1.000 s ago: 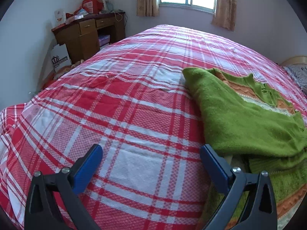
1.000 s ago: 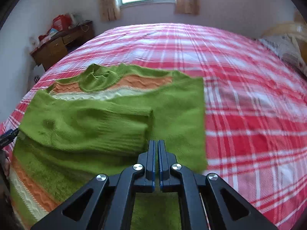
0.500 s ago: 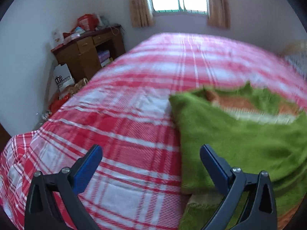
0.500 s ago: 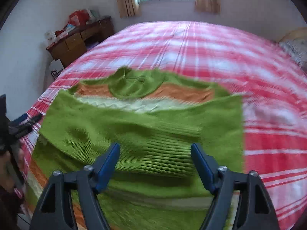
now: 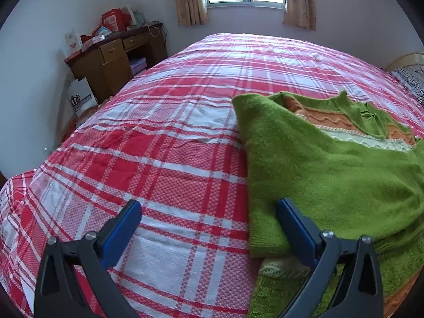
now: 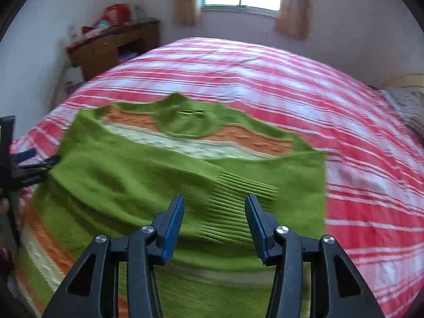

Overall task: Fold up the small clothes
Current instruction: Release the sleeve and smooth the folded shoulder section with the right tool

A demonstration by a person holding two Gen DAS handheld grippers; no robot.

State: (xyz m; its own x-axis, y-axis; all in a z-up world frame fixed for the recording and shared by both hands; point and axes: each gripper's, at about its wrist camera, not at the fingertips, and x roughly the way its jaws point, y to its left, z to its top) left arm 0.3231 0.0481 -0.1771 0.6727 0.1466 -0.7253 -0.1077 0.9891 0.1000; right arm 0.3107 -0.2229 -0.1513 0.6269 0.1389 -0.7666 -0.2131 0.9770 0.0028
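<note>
Left wrist view gives me the bed's (image 5: 185, 159) left side, bare plaid from my left claw (image 5: 209, 225) up to the far edge, with a brown desk (image 5: 111, 61) against the wall beyond the bed's far left corner and a white paper bag (image 5: 80, 96) standing by it. My left claw is spread wide, nothing between its blue pads; the right pad lies over the sweater's (image 5: 318, 172) left edge, and whether it touches the knit I cannot tell. Right wrist view, blurred, shows what the other misses: the whole green sweater (image 6: 172, 164) lying near the bed's (image 6: 344, 132) near edge, collar toward the window, orange and cream stripes across the chest, one sleeve folded across the body with its ribbed cuff just ahead of my right claw (image 6: 214, 225). At the left rim of that view my left claw (image 6: 29, 164) sits at the sweater's side. My right claw stands half spread above the knit, pinching nothing. A second ago it was pressed together; it sprang wide, and its jaws have just been closing again. The desk carries red bags and boxes (image 5: 114, 21); what is in them I cannot tell.
</note>
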